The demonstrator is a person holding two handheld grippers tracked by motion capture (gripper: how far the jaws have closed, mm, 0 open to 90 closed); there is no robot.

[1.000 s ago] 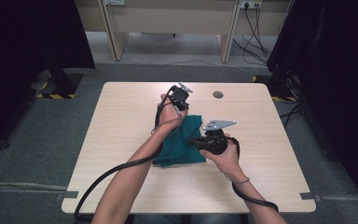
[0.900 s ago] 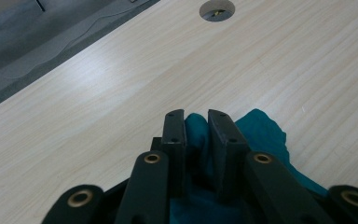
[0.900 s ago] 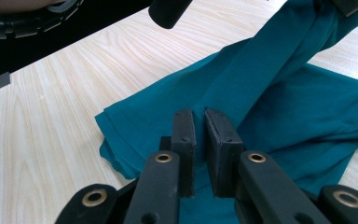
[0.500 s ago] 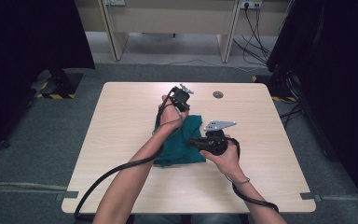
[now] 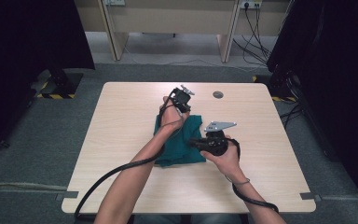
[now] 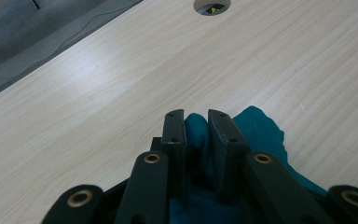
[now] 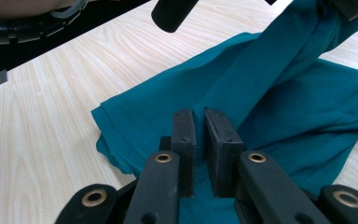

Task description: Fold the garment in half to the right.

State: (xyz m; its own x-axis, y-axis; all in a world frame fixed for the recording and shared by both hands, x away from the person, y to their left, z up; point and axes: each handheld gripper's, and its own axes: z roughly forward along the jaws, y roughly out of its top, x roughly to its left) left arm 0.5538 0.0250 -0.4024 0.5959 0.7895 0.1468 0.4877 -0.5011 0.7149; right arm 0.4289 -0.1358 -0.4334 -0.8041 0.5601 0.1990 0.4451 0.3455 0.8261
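Observation:
A teal cloth [image 5: 179, 147] lies crumpled at the middle of the wooden table [image 5: 121, 140]. My left gripper [image 5: 184, 107] is at the cloth's far edge. In the left gripper view its jaws [image 6: 196, 116] are shut on a bunched fold of the cloth [image 6: 256, 128], held just above the tabletop. My right gripper [image 5: 193, 142] comes in from the right over the cloth's near part. In the right gripper view its jaws [image 7: 200, 114] are shut on a seam of the cloth [image 7: 158, 107]. From there a taut strip of cloth [image 7: 284, 51] runs up to the other gripper at the top right.
A round cable hole [image 5: 217, 94] sits in the table beyond the left gripper, also seen as the hole [image 6: 212, 5] in the left gripper view. Thick black cables [image 5: 107, 175] trail from both grippers to the near edge. Desks and dark curtains stand beyond the table.

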